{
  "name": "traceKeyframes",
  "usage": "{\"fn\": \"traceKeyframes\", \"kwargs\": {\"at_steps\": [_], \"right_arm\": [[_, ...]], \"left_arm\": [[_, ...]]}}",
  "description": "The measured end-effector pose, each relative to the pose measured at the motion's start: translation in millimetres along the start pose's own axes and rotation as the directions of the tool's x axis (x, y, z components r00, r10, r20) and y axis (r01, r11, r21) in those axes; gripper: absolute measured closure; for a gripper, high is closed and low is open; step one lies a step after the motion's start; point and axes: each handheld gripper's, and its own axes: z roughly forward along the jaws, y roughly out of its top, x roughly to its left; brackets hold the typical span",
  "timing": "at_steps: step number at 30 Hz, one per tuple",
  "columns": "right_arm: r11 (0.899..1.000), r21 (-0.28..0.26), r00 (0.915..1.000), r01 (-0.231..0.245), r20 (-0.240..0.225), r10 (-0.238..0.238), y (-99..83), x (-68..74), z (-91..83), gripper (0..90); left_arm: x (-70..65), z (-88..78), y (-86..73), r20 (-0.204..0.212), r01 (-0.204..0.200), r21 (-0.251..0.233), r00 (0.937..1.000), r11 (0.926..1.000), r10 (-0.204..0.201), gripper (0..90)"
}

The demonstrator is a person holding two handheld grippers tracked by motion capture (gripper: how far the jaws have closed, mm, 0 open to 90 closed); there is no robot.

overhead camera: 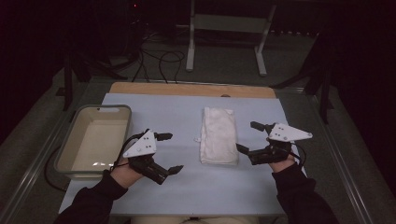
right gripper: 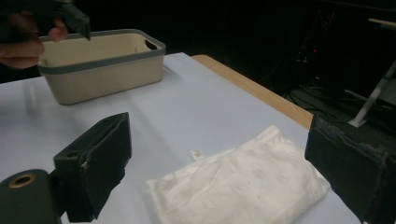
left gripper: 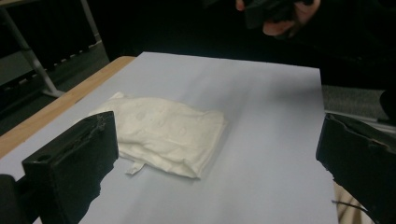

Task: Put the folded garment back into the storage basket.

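high view | left gripper (overhead camera: 169,152) jaws spread, empty | right gripper (overhead camera: 249,136) jaws spread beside folded white cloth (overhead camera: 218,135) | advice: pinch the near edge through every layer, lift evenly toward bin (overhead camera: 74,125)

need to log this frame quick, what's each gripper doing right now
Left gripper: open, holding nothing, beside the folded white cloth.
Right gripper: open, holding nothing, on the cloth's other side.
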Motion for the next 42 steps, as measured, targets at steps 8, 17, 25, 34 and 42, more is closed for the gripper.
{"fn": "traceKeyframes", "kwargs": {"at_steps": [8,17,25,34,42], "right_arm": [[1.000,0.005,0.9998,-0.022,0.004,0.022,2.2,-19.2,18.2,7.4],[0.999,-0.016,0.9979,-0.052,0.038,0.053,-6.6,-37.8,39.9,7.5],[0.997,-0.003,0.9949,-0.074,0.068,0.074,-17.4,-56.2,55.9,7.5],[0.991,0.013,0.9883,-0.132,0.078,0.131,-31.1,-74.4,78.9,7.6],[0.984,0.056,0.9821,-0.169,0.095,0.163,-50.2,-84.8,95.4,7.9]], "left_arm": [[7.8,19.1,4.4,0.027,-0.018,-0.003,0.9995,0.9998,0.018,0.0],[12.7,45.1,1.9,0.050,-0.046,0.024,0.9977,0.9987,0.045,0.0],[13.1,73.3,-2.1,0.090,-0.056,0.067,0.9947,0.9962,0.050,0.0],[14.3,102.7,-16.8,0.116,-0.057,0.133,0.9924,0.9895,0.042,0.0],[15.7,118.5,-33.9,0.129,-0.048,0.180,0.9914,0.9826,0.024,2.3]]}}
